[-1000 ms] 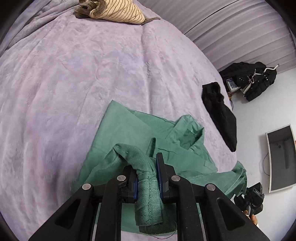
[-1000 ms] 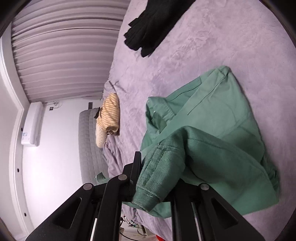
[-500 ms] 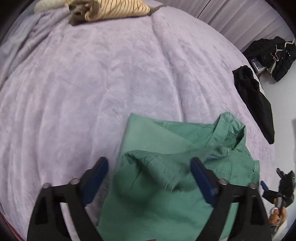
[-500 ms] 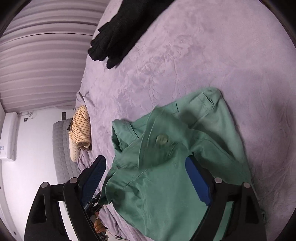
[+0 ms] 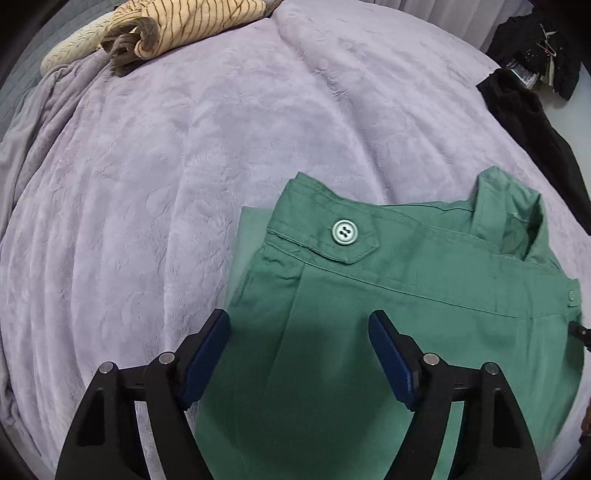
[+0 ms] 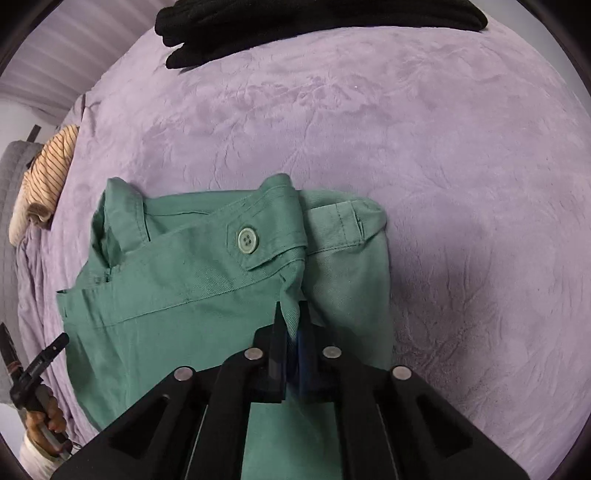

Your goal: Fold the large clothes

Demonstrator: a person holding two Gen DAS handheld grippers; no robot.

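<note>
A green shirt lies partly folded on the lilac bedspread, a buttoned sleeve cuff laid across its top and the collar at the right. My left gripper is open and empty, jaws wide apart just above the shirt. In the right wrist view the shirt fills the lower left. My right gripper is shut on a fold of the green shirt near the cuff.
A striped beige garment lies at the bed's far left corner, also in the right wrist view. Black clothes lie at the right bed edge, and show in the right wrist view. A black pile lies beyond the bed.
Both grippers let go of the sleeves they held a second ago, which now lie folded on the shirt. The left stays open; the right has closed again on a fold by the cuff.
</note>
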